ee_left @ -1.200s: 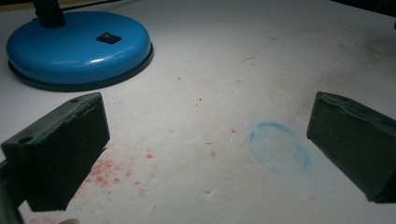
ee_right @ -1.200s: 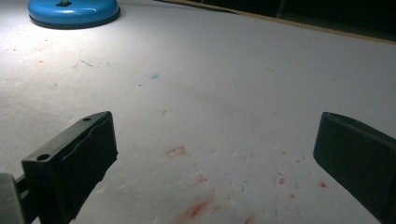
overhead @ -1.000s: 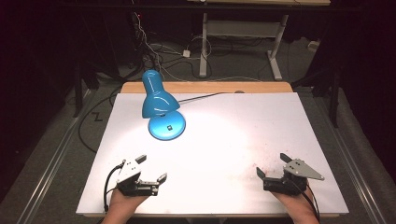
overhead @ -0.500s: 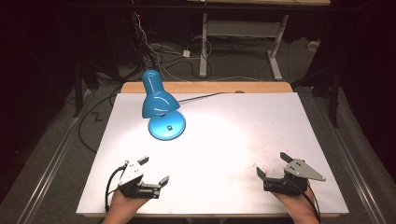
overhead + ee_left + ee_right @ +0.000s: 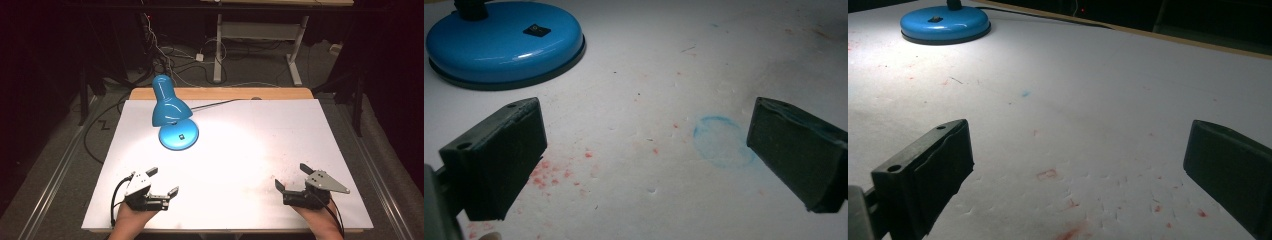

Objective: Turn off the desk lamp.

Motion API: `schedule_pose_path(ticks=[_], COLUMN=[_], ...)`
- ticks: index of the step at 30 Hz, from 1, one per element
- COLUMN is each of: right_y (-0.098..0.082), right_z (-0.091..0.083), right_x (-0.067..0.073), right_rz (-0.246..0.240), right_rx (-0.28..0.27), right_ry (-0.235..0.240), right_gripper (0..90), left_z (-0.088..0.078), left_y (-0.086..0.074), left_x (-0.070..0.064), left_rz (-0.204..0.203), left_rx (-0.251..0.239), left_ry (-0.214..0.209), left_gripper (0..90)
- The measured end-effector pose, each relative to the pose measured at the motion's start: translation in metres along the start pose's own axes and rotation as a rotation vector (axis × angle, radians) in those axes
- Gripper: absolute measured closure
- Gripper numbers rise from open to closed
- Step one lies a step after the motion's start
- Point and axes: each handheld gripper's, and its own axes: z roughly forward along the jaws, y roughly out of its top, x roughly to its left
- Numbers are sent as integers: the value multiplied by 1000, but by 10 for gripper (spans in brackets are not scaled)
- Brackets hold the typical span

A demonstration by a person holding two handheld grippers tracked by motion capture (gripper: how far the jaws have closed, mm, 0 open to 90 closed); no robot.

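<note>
Dark room, white table [image 5: 280, 145] lit by the lamp [image 5: 172, 115]. From above, the left claw [image 5: 162, 182] rests near the front edge, jaws spread, lamp well ahead of it; the right claw [image 5: 292, 176] sits far across, spread too, nothing gripped. Left gripper view: lamp base [image 5: 504, 42] lies ahead and left of the open jaws, a blue ring stain [image 5: 722, 141] between them. Right gripper view: base [image 5: 945, 24] far off, ahead-left. Best reach, I'd say: left claw goes forward, staying low and open, squaring up before closing.

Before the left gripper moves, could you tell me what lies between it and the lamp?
Bare white tabletop, in high view, between left gripper and lamp.
</note>
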Motion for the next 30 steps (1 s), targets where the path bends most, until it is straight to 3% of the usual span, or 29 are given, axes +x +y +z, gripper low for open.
schedule_pose_path(ticks=[30], right_y=[0], right_z=[2], right_x=[3], right_rz=[-4], right_rx=[4], right_ry=[5], right_gripper=[2], left_z=[-1], left_y=[0], left_x=[-1], left_rz=[16], left_rx=[-1], left_ry=[-31], left_gripper=[162])
